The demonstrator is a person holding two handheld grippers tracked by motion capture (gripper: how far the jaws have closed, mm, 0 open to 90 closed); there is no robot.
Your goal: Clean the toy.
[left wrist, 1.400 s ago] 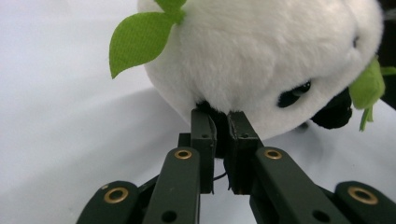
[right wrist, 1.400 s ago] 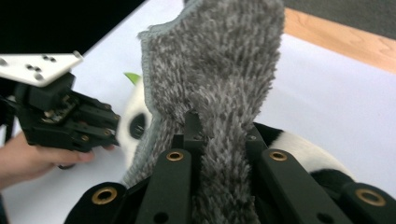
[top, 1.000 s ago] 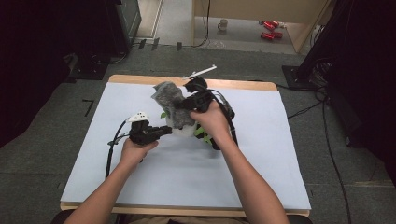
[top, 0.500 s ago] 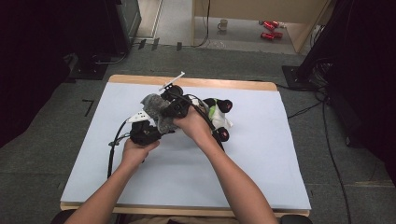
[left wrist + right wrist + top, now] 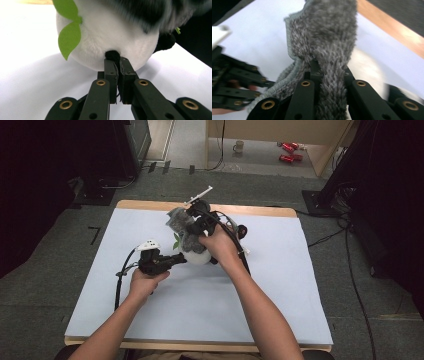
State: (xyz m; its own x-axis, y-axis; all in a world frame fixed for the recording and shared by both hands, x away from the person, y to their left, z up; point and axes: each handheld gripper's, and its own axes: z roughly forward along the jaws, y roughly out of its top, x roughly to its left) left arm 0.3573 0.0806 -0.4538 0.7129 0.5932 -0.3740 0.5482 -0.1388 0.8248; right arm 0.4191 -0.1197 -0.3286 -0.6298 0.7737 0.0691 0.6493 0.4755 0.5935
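A plush panda (image 5: 110,32) with a white body and green leaves (image 5: 70,35) lies on the white mat. My left gripper (image 5: 117,61) is shut on its small black tail (image 5: 112,54). In the high view the left gripper (image 5: 182,259) points right at the panda (image 5: 197,257). My right gripper (image 5: 329,67) is shut on a grey fuzzy cloth (image 5: 329,32). From above, that cloth (image 5: 179,220) hangs over the panda, with the right gripper (image 5: 194,224) just above it. The right hand hides most of the toy.
The white mat (image 5: 280,285) covers a wooden table whose far edge (image 5: 260,210) shows. Black cables trail from both grippers. On the floor beyond stand a mug (image 5: 239,145) and red objects (image 5: 287,152). Dark equipment stands at the left and right.
The right hand with the grey cloth swung left over the panda, then came back a little to the right. The left hand has kept still on the tail.
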